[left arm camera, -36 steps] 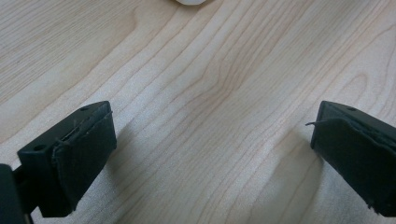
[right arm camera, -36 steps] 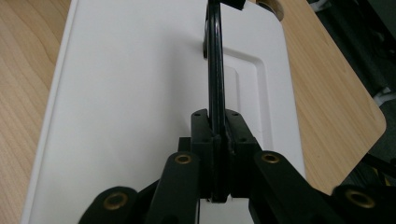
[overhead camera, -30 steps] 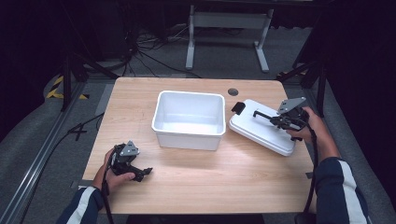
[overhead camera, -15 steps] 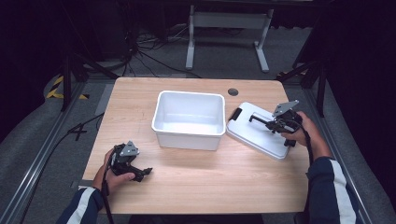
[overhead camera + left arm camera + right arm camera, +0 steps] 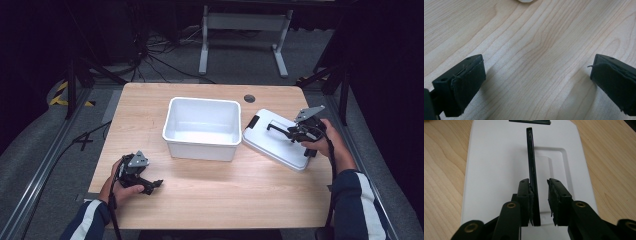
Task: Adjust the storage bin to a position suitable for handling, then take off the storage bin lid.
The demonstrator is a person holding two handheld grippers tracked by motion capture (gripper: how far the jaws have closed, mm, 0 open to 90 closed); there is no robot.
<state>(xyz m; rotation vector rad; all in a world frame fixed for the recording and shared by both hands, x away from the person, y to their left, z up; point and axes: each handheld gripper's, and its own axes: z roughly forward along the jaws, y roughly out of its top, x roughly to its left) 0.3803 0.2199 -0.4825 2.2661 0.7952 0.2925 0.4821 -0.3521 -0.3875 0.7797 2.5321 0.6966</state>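
While the lid [image 5: 278,141] lies by the table's [image 5: 150,107] right edge, its handle [image 5: 533,173] is released by the right gripper [image 5: 539,202] — a straight withdrawal is advised — the left gripper [image 5: 536,82] is held open.

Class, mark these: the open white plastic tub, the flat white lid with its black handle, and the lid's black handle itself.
white plastic tub [image 5: 176,124], high view, left rim.
white lid [image 5: 270,145], high view, bare top.
black handle [image 5: 532,157], right gripper view, upright bar.

Both sleeves [image 5: 357,200] dark navy with one white stripe down the arm. Left tongs [image 5: 150,184] and right tongs [image 5: 274,128]: black bodies, each topped by a grey three-cornered plate and trailing a black cable. Right tongs' arms carry brass-coloured rivets; pads [image 5: 556,200] black, frayed at the edges.
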